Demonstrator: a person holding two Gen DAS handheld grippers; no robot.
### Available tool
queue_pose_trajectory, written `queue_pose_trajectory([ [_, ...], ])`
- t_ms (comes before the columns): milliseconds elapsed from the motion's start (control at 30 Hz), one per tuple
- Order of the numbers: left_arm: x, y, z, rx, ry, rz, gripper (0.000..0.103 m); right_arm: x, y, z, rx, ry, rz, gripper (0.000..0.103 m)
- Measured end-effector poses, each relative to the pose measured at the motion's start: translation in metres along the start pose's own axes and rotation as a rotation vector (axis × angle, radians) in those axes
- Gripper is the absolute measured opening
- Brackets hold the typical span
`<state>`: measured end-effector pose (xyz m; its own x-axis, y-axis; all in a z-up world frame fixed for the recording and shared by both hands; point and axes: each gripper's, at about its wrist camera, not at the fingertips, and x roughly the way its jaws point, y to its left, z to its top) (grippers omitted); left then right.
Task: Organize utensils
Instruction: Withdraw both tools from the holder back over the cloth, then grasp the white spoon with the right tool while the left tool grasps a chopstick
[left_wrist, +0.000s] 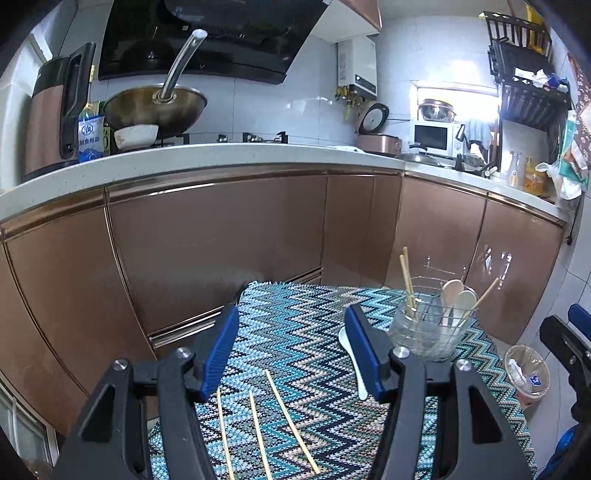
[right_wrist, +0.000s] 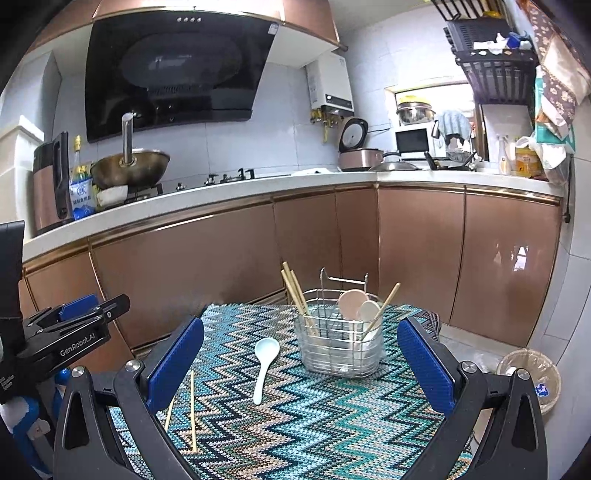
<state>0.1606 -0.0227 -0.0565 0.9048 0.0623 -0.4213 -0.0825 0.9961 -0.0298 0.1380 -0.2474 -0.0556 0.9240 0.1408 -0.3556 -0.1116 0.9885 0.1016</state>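
A wire utensil holder (right_wrist: 341, 341) stands on the zigzag-patterned table (right_wrist: 314, 424), with chopsticks and two spoons upright in it; it also shows in the left wrist view (left_wrist: 430, 326). A pale blue spoon (right_wrist: 264, 363) lies flat left of the holder; in the left wrist view the spoon (left_wrist: 356, 369) is partly hidden behind my right finger. Three loose chopsticks (left_wrist: 258, 435) lie on the cloth below my left gripper (left_wrist: 293, 354), which is open and empty. My right gripper (right_wrist: 301, 363) is open and empty, above the table, facing spoon and holder. Two chopsticks (right_wrist: 192, 411) show there.
Brown kitchen cabinets (right_wrist: 258, 266) and a white countertop stand behind the table. A waste bin (right_wrist: 528, 376) sits on the floor at the right. A wok (left_wrist: 155, 107), kettle and rice cooker are on the counter.
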Motion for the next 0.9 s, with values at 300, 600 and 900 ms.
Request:
queue_pose_trajectory([
  [300,0.018,0.018,-0.008,-0.024,0.039,0.018,0.058,0.022,0.016,-0.006,-0.042,0.054,0.015,0.099],
  [600,0.043,0.032,-0.017,-0.036,0.086,0.035,0.058,0.053,0.033,-0.017,-0.086,0.133,0.050,0.088],
  [900,0.083,0.077,-0.034,-0.103,0.192,0.059,0.057,0.107,0.060,-0.038,-0.189,0.265,0.090,0.080],
])
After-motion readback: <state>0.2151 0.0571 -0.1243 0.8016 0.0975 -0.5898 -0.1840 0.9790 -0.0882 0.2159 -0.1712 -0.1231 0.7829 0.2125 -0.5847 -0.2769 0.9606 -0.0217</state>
